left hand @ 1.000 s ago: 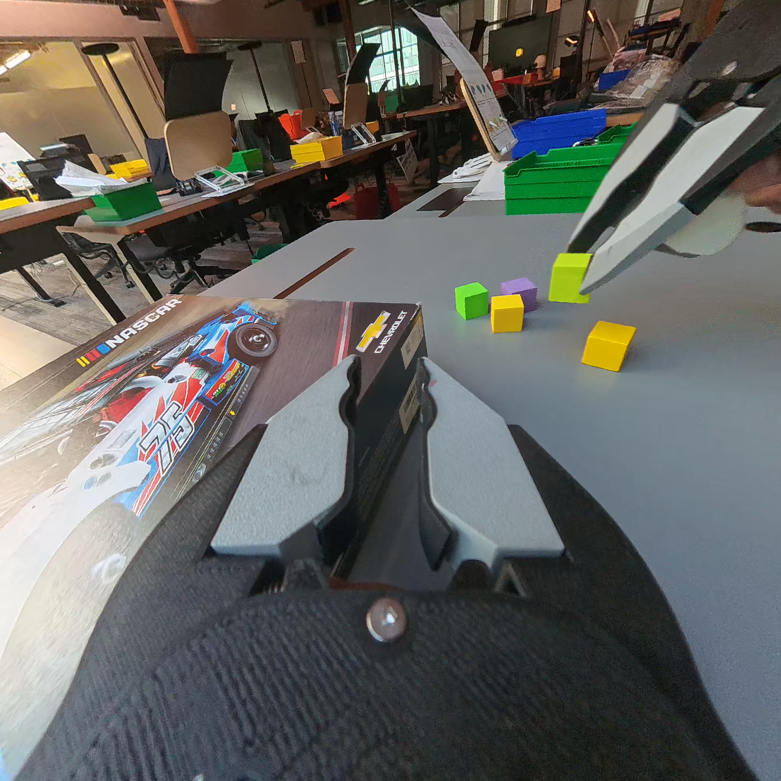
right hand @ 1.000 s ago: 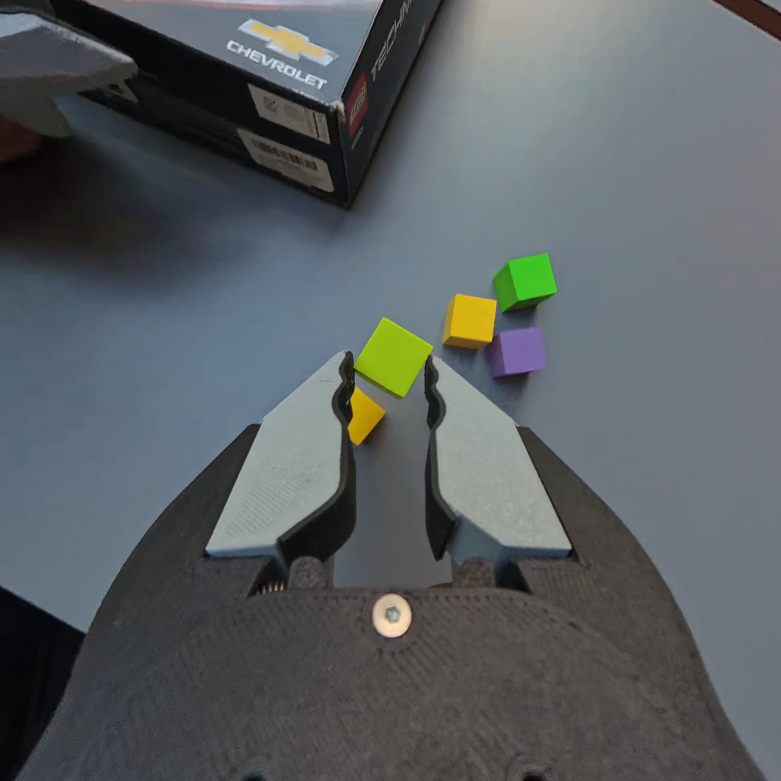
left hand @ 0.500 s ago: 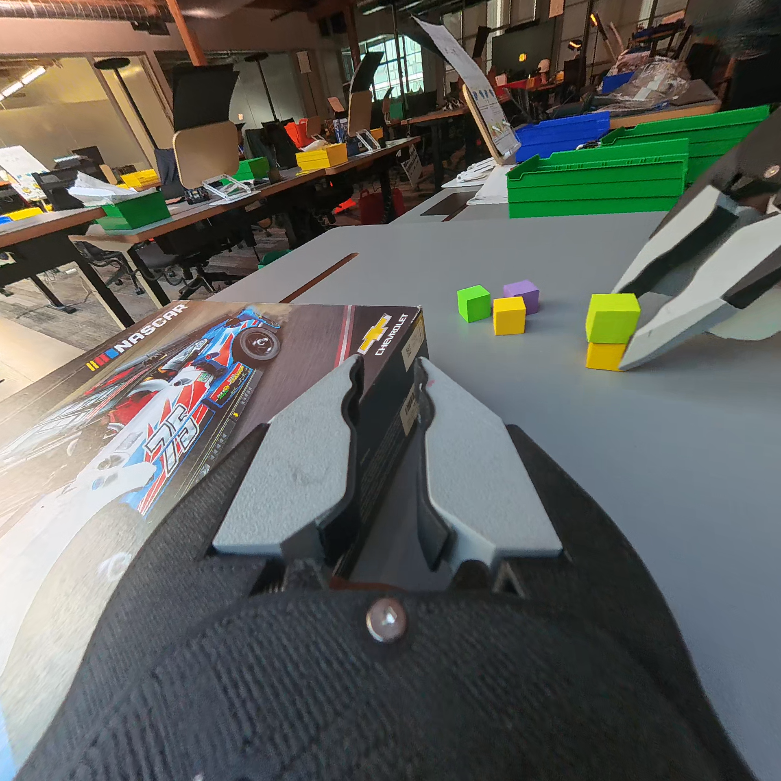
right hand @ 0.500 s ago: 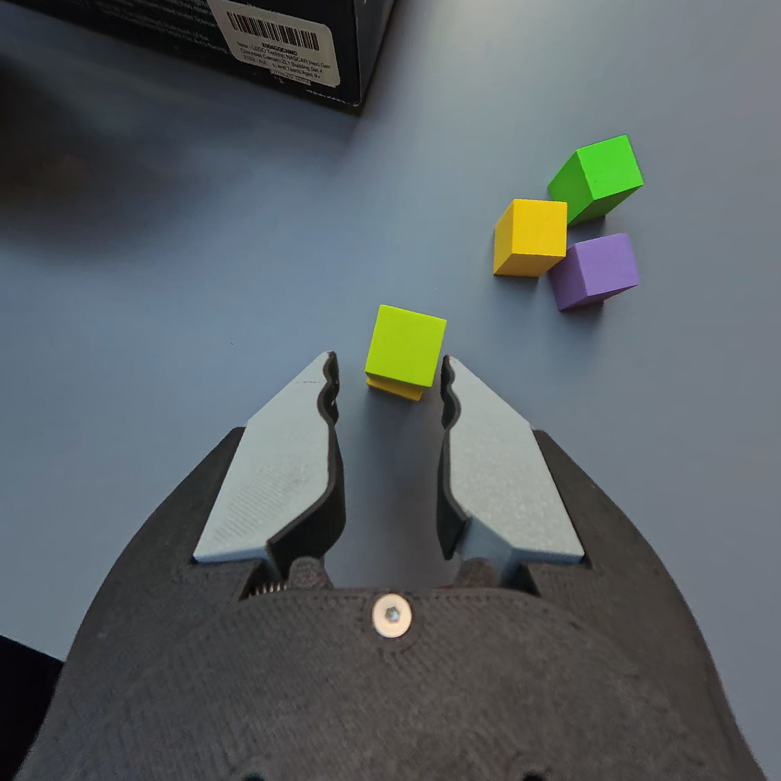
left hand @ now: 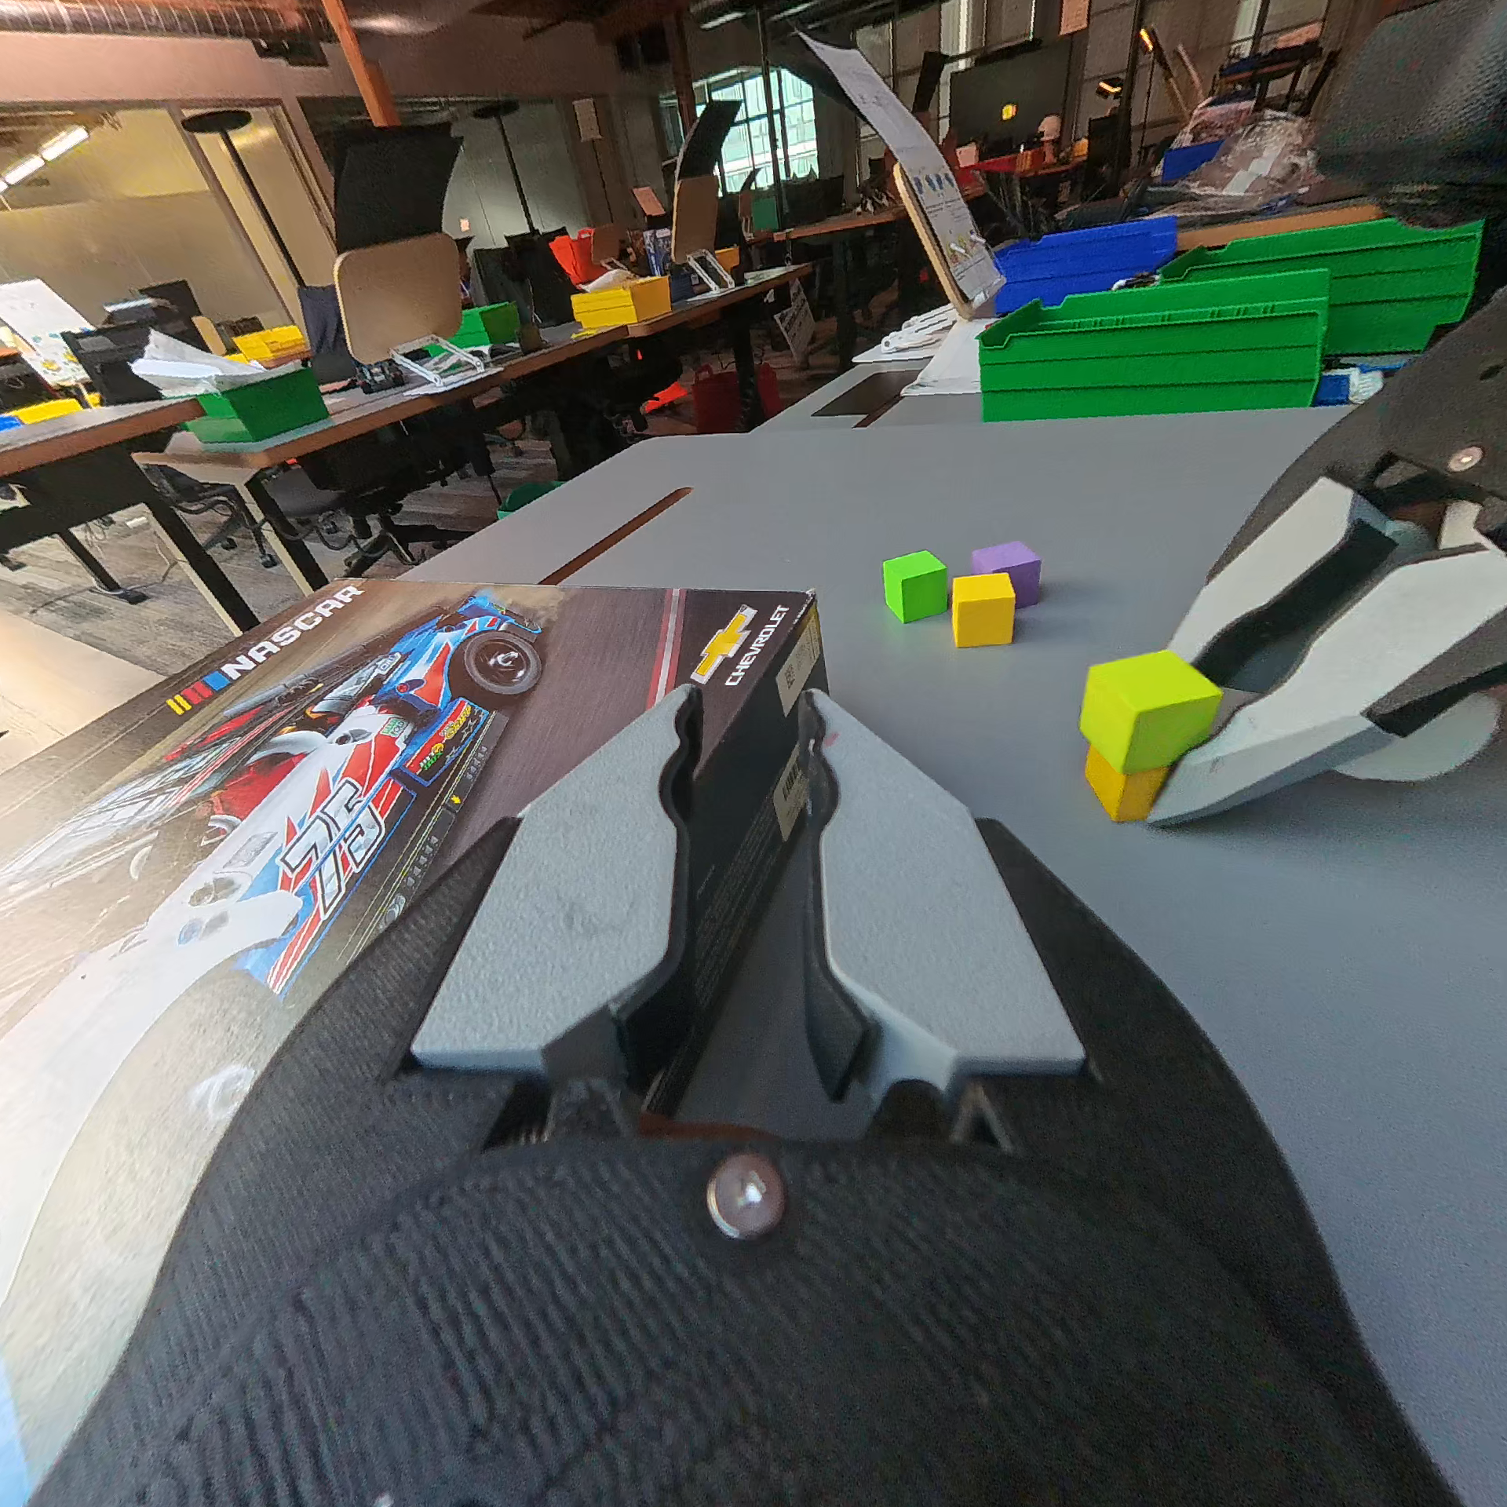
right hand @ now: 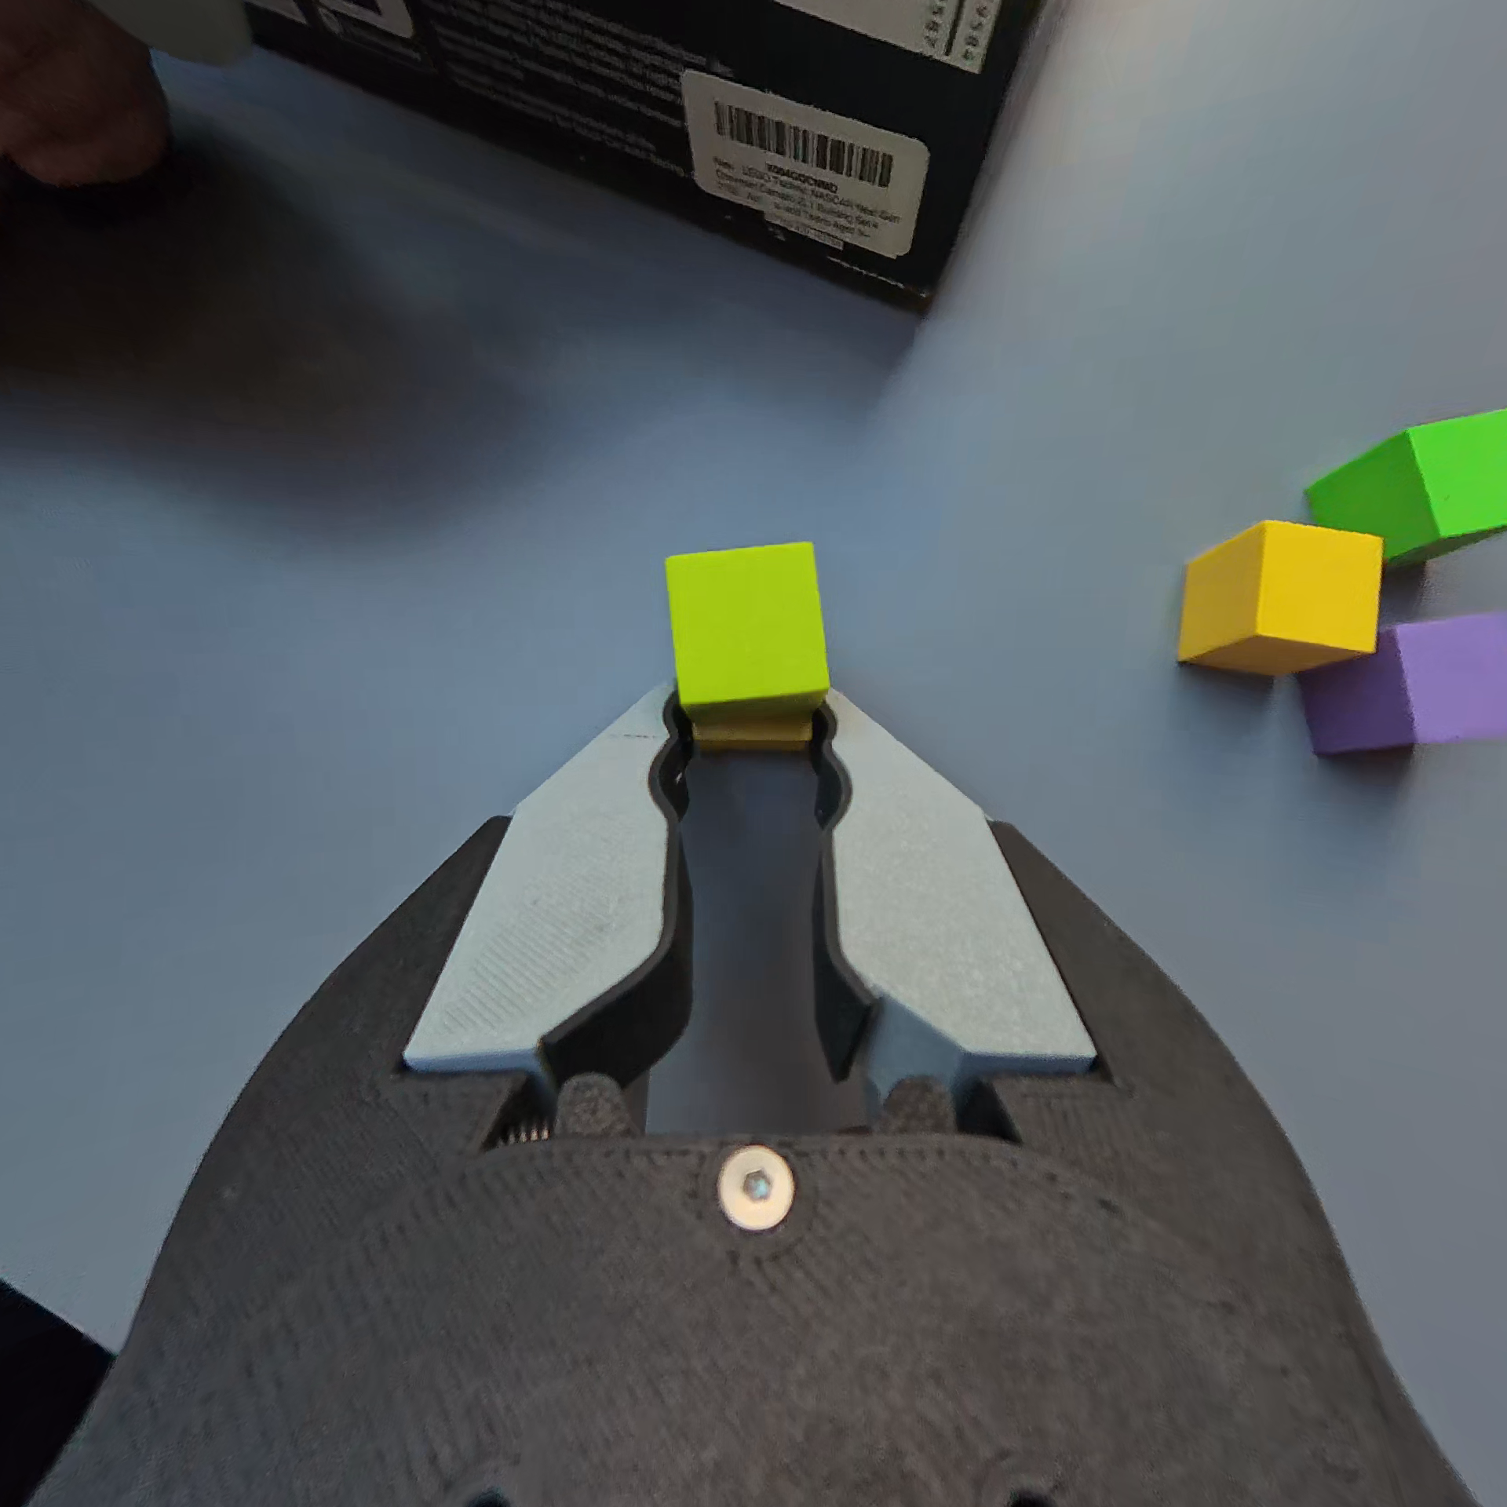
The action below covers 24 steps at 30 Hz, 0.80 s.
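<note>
- Left wrist view: set low over the worktop [left hand: 1223, 1019], looking nearly level along the left gripper [left hand: 750, 734] toward the far edge and the room beyond.
- Right wrist view: set close above the worktop [right hand: 408, 652], looking steeply down along the right gripper [right hand: 750, 726].
- Shared by both: the printed box [left hand: 408, 734], the lime cube [left hand: 1150, 705] on its yellow cube [left hand: 1121, 787], and the three-cube cluster [left hand: 970, 587].

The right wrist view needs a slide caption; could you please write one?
Right gripper fingers pinch the lower yellow cube, a lime cube stacked on top.
</note>
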### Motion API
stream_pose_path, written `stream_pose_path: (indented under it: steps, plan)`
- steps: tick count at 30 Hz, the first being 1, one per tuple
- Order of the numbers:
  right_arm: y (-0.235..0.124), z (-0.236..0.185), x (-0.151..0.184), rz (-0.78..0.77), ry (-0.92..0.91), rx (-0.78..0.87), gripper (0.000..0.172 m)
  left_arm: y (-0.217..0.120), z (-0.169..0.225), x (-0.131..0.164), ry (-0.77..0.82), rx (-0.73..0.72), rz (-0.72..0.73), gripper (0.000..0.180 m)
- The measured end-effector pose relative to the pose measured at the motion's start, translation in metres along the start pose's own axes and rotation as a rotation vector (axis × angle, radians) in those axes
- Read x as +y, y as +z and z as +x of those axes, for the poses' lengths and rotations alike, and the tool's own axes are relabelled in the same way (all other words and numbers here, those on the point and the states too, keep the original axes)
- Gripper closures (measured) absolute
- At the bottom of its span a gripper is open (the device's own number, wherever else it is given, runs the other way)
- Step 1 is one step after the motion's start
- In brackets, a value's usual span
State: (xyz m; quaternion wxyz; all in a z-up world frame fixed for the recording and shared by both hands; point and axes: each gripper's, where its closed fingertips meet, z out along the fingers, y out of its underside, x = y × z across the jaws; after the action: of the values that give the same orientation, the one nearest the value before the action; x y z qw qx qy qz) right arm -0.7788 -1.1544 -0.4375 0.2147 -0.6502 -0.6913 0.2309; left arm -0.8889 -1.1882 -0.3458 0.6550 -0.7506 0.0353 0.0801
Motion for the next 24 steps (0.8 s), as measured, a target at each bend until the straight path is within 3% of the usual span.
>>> stream_pose_path:
  steps: [6,11,17,21,24]
  plan:
    - [-0.009,-0.007,-0.005,0.058,0.016,-0.081,0.127,0.000,0.001,0.000,0.004,0.001,0.000,0.159]
    - [-0.046,0.008,-0.007,0.205,0.041,-0.113,0.127,0.000,0.000,0.000,-0.001,0.003,-0.001,0.159]
    - [-0.075,0.102,-0.010,0.463,0.193,0.078,0.132,0.000,0.001,0.000,0.006,0.002,-0.003,0.159]
    - [-0.056,0.151,0.003,0.426,0.137,0.270,0.134,0.000,0.002,0.000,0.013,0.000,-0.001,0.159]
    - [-0.046,0.164,0.001,0.363,0.016,0.341,0.141,0.000,0.002,0.000,0.010,0.001,-0.004,0.159]
